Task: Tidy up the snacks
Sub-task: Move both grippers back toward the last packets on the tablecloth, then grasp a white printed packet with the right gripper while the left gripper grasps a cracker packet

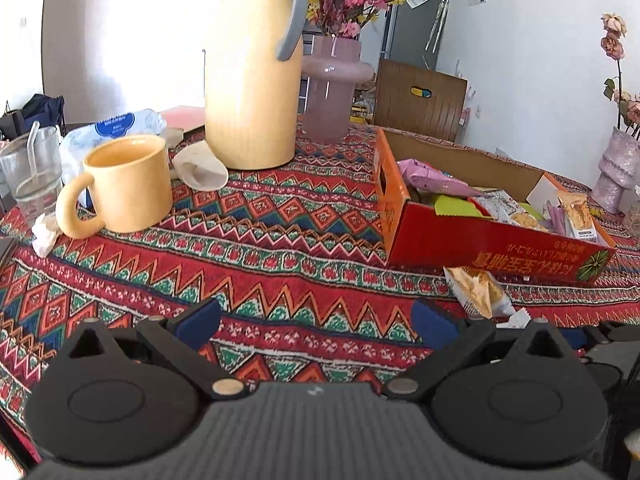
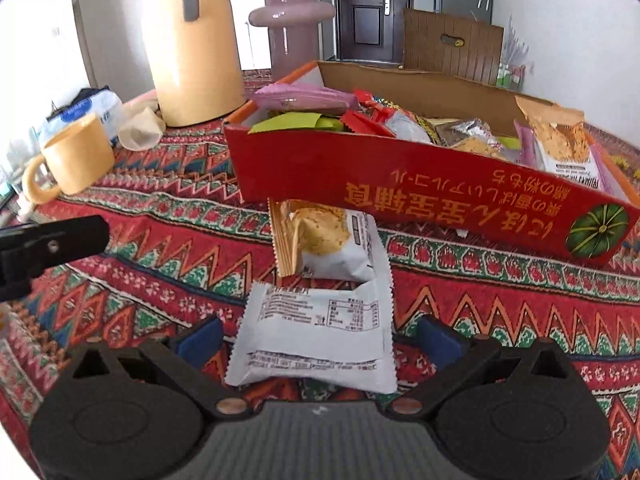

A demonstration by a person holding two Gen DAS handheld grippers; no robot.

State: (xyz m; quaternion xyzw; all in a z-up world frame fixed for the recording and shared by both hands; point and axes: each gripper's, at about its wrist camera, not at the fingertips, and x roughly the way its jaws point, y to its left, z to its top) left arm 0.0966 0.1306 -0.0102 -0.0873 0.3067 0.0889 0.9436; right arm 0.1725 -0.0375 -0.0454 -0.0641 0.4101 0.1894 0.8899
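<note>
While our right claw (image 2: 318,338) gapes wide around a white snack packet (image 2: 316,340) lying flat on the tabletop (image 2: 500,304), gripping nothing, a second packet (image 2: 324,240) touches the red box (image 2: 400,184) of snacks beyond. Our left claw (image 1: 316,320) hangs open, empty, near a yellow mug (image 1: 128,184).

From my right tongs' view, the red box (image 2: 400,184) covers the top edge of the biscuit packet (image 2: 320,236) lying against it, and the box's front wall hides the lower parts of the snacks (image 2: 304,98) inside. The white packet (image 2: 316,336) overlaps that biscuit packet's near end. The flask (image 2: 192,56) loses its top at the frame edge. From my left tongs' view, my own frame cuts off a wrapper (image 1: 480,292) by the box; the glass (image 1: 28,172) runs off the left edge.
</note>
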